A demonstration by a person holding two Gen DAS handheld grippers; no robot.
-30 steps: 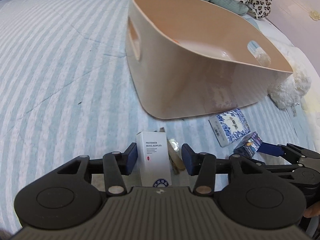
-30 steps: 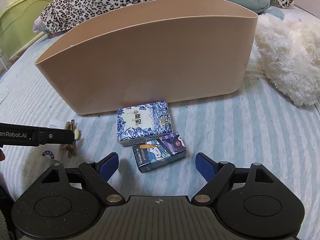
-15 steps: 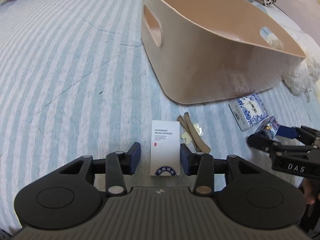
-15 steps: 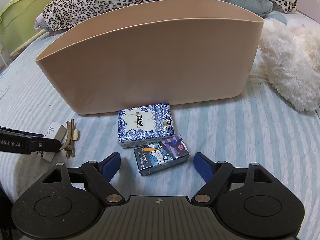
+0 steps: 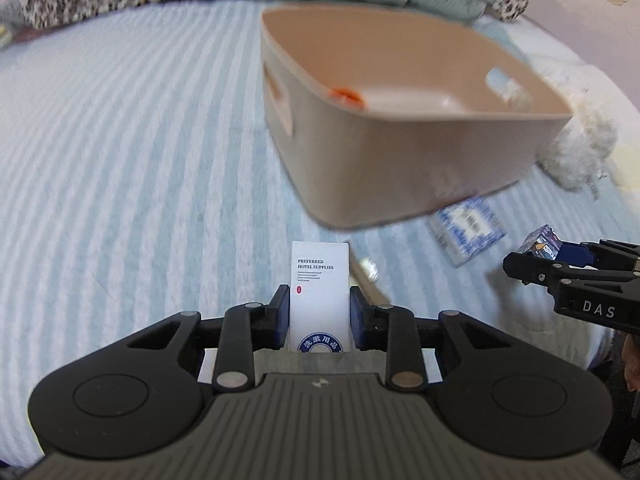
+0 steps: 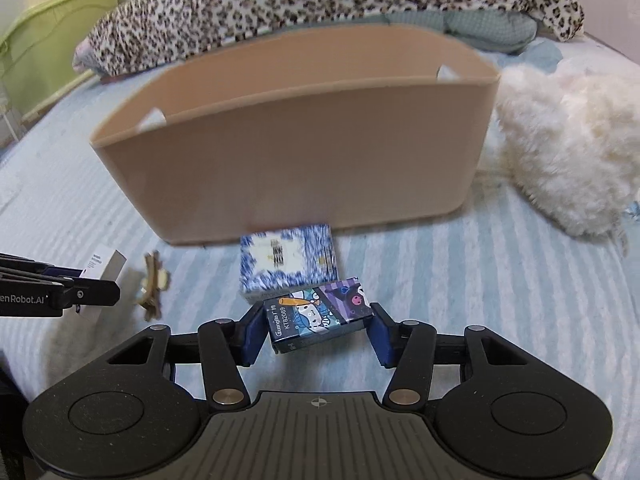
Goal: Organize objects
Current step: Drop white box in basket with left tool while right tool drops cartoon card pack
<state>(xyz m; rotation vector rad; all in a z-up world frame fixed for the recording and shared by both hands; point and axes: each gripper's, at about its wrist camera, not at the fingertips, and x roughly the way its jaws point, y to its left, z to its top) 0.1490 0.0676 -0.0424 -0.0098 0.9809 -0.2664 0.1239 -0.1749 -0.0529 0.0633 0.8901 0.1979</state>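
My left gripper (image 5: 319,312) is shut on a white hotel-supplies box (image 5: 319,280) and holds it above the striped bed. My right gripper (image 6: 316,334) is shut on a small cartoon-printed box (image 6: 318,314), lifted off the bed; it also shows in the left wrist view (image 5: 540,242). A beige bin (image 5: 400,152) stands ahead, also in the right wrist view (image 6: 300,152), with an orange item (image 5: 346,96) inside. A blue-and-white patterned box (image 6: 288,260) lies in front of the bin. A tan hair clip (image 6: 152,284) lies left of it.
A white fluffy toy (image 6: 568,148) lies right of the bin. A leopard-print blanket (image 6: 320,0) and teal pillow (image 6: 488,26) are at the back. A green piece of furniture (image 6: 40,48) stands beyond the bed's left side. The striped bedsheet (image 5: 120,160) stretches left.
Both grippers have closed on their boxes and lifted them. The views have risen, so the bin's inside shows more.
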